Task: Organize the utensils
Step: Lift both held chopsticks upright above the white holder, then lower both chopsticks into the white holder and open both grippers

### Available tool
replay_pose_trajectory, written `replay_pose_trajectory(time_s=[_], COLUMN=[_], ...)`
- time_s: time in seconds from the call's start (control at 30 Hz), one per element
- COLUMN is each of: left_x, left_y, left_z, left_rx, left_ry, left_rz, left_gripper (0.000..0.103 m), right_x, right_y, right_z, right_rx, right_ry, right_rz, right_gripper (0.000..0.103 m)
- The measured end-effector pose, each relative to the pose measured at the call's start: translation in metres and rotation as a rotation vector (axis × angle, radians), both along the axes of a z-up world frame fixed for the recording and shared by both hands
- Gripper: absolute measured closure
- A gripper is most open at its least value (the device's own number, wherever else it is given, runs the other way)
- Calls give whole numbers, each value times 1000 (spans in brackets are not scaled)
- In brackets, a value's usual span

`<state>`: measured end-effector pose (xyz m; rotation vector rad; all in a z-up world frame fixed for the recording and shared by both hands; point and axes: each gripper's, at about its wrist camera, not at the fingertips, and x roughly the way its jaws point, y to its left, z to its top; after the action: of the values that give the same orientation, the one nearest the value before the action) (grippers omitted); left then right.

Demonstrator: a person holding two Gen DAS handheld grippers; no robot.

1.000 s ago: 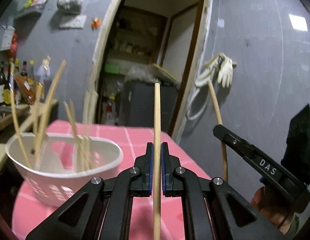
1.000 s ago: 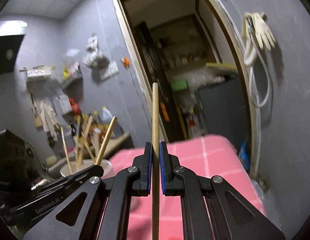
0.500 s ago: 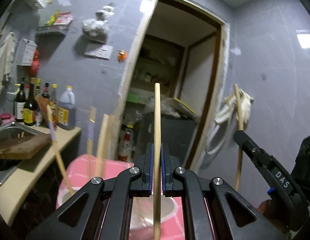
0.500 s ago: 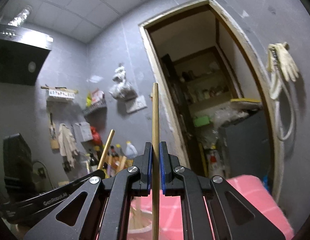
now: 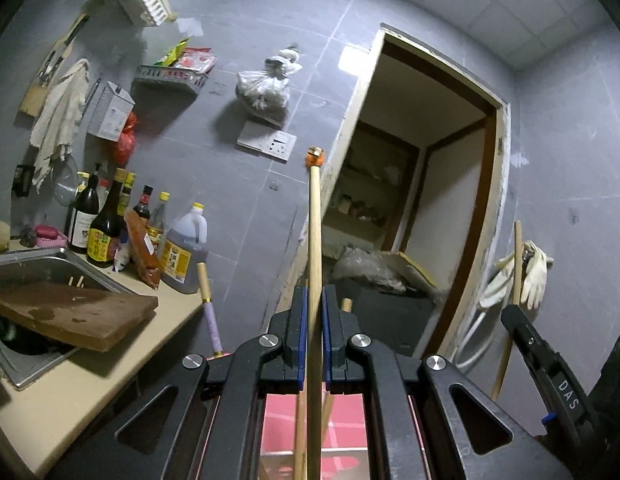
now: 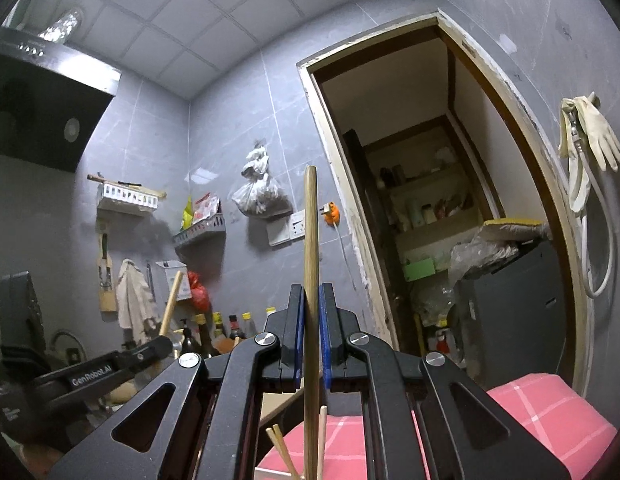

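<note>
My left gripper [image 5: 314, 300] is shut on a pale wooden chopstick [image 5: 314, 232] that stands upright between the blue pads. My right gripper [image 6: 310, 300] is shut on a darker wooden chopstick [image 6: 310, 232], also upright. Both are raised and tilted up toward the grey wall. Tips of other chopsticks [image 6: 279, 444] show low between the right fingers; more sticks [image 5: 209, 304] rise beside the left fingers. The basket is hidden below the grippers. The right gripper with its chopstick shows in the left wrist view [image 5: 522, 320]; the left gripper shows in the right wrist view [image 6: 161, 346].
A pink checked tablecloth [image 6: 542, 404] covers the table below. At left are a counter with a sink [image 5: 33, 264], a wooden board [image 5: 69, 312] and several bottles [image 5: 105, 228]. An open doorway [image 5: 422, 200] lies ahead. Gloves [image 6: 590, 132] hang on the right wall.
Both grippers have lifted and tilted upward, each still holding its chopstick. The white basket has dropped out of the left wrist view, and the wall and ceiling now fill both views.
</note>
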<state>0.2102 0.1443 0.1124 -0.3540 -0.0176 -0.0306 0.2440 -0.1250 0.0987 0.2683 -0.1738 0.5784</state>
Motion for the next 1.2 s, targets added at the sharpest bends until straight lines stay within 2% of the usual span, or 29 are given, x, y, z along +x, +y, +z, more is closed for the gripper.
replay_pose_trajectory(time_s=[0.13,0.43,0.83,1.2], left_x=[8,17,9,7], left_y=[8,15,31,22], left_z=[-11,-28,-19,-18], left_rx=[-31,-77,-143,-151], left_ry=[-11,-35,-68,-139], left_rz=[-7,12,10,8], left_gripper=[98,98,98,98], right_x=[6,23,24,23], right_y=[4,5,3,1], right_z=[-13,-31,-30,-30], right_rx=[-9,-8,7,8], right_ry=[-13,35,47,46], right_rz=[-42,-19,16,30], right_gripper=[98,98,98,98])
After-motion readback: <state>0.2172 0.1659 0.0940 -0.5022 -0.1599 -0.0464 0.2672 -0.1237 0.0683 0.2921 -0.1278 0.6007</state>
